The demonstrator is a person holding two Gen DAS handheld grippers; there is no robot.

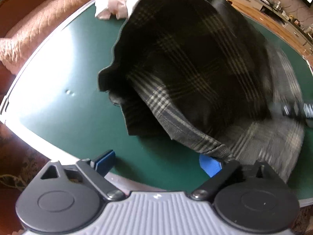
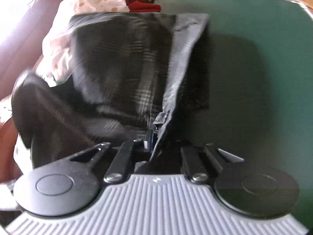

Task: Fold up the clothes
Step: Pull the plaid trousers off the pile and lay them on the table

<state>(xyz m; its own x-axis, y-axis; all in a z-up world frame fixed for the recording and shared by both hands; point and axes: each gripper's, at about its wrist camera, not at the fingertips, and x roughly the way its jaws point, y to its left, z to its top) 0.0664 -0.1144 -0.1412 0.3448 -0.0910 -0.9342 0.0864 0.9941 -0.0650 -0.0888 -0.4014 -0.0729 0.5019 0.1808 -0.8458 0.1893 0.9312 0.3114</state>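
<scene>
1. Plainly soft and light, the plaid garment [image 1: 195, 62] hangs lifted over the green desk [image 1: 68, 82], its lower folds resting there; it drapes and will sag wherever unsupported.
2. Right tongs [image 2: 154, 137] are pinched narrow on a hem edge (blurred).
3. Left tongs [image 1: 156, 164] stand wide and hold nothing, the cloth's near corner draped over one blue pad: probably the next hold.
4. A pink dotted cloth [image 2: 93, 2] lies behind.
</scene>
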